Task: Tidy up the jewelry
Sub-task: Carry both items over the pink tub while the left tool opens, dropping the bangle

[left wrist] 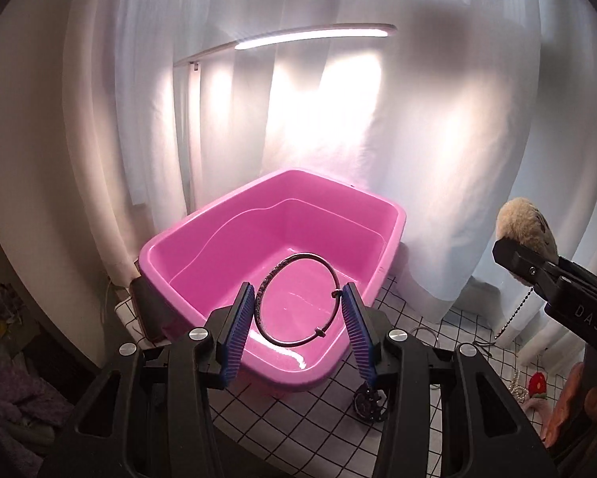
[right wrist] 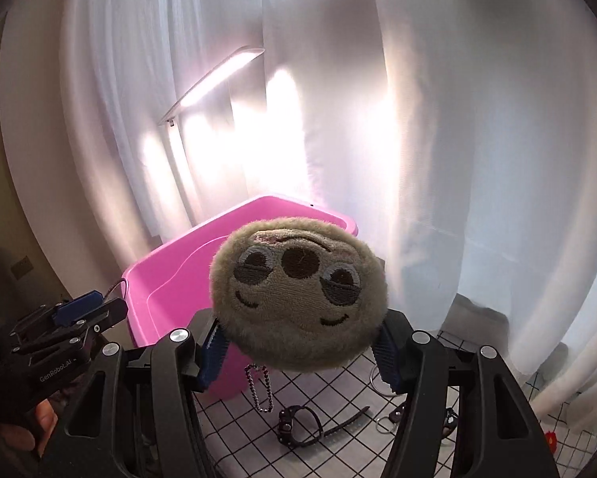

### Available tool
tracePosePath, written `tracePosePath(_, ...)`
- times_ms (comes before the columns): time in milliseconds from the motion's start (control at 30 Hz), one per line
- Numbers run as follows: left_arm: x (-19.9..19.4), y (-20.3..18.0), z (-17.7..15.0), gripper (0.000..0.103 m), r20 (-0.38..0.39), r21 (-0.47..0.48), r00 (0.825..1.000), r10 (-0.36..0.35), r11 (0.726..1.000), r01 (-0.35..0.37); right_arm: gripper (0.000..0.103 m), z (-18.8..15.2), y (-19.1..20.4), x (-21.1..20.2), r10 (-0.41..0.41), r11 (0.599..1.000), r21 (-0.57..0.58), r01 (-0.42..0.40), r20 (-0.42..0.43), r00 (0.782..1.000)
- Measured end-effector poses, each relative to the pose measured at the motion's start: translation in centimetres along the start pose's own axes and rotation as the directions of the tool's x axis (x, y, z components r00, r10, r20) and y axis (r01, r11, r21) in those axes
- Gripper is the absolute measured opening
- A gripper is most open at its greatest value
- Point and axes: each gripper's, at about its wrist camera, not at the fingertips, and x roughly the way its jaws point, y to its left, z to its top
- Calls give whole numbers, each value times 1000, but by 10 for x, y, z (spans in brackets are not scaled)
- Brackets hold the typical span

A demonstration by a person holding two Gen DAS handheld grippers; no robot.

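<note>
My left gripper is shut on a thin silver bangle, held upright between the blue pads above the near part of a pink plastic tub. My right gripper is shut on a round plush sloth-face keychain, whose ball chain dangles below. The keychain hangs in front of the pink tub. In the left wrist view the right gripper and the plush keychain show at the right edge. The left gripper appears at the left of the right wrist view.
A white cloth with a black grid covers the table. On it lie a dark watch strap, metal rings, a dark ornament, pearls and a red flower piece. White curtains and a lit lamp bar stand behind.
</note>
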Motion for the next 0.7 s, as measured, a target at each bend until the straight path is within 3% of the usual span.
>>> tracePosePath(100, 25, 18, 20, 44, -1, -21, 1000, 12, 1000, -12, 59, 23, 18, 40, 13, 999, -38, -14, -32, 999)
tracePosePath(367, 97, 50, 47, 44, -106, -41, 994, 40, 998, -45, 59, 55, 37, 139, 49, 996, -63, -61, -177, 983)
tracePosePath(500, 126, 55, 48, 44, -178, -46, 983, 52, 997, -61, 59, 61, 35, 184, 63, 994, -66, -84, -274, 960)
tracePosePath(700, 162, 62, 39, 44, -307, -48, 950, 65, 995, -84, 59, 60, 32, 237, 72, 993, -53, -105, -430, 900)
